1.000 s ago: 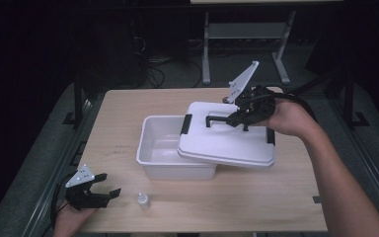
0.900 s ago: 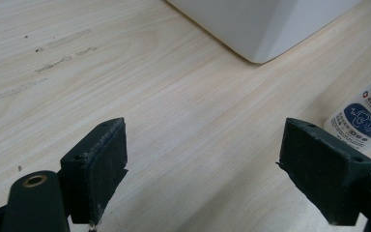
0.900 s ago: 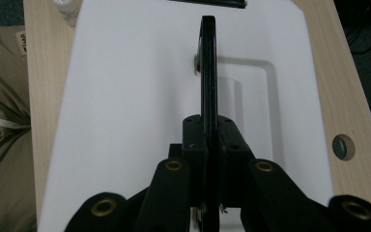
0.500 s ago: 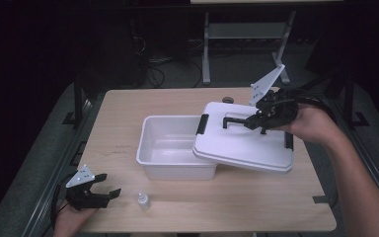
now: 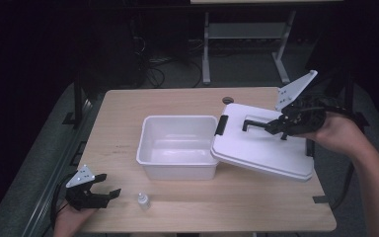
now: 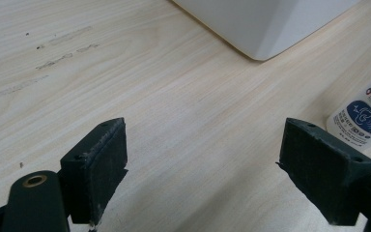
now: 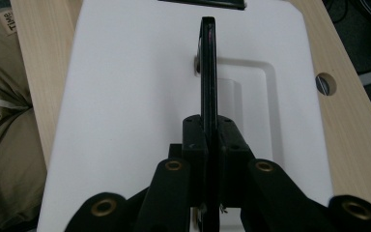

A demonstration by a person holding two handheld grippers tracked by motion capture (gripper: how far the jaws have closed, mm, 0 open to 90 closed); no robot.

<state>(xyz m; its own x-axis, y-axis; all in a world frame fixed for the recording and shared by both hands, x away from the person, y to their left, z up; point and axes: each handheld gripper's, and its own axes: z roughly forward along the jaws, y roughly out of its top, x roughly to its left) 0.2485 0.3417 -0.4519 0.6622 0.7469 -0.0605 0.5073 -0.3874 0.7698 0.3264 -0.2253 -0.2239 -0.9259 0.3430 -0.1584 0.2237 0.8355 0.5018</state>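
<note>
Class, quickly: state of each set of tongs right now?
Left tongs: open, holding nothing.
Right tongs: closed on the lid handle.

The lid (image 5: 266, 150) is white with a black handle (image 5: 256, 123) and a black latch (image 5: 221, 125); the box (image 5: 177, 148) is white. Both the left gripper (image 5: 103, 189) and the right gripper (image 5: 281, 126) are black, each carrying a light grey plate. The table (image 5: 177, 103) is pale wood grain, and the small bottle (image 5: 143, 201) is white with a blue label.

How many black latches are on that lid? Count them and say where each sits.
2 visible: one latch at the lid's left end beside the white bin, one at its right end, mostly hidden under the right hand.
</note>
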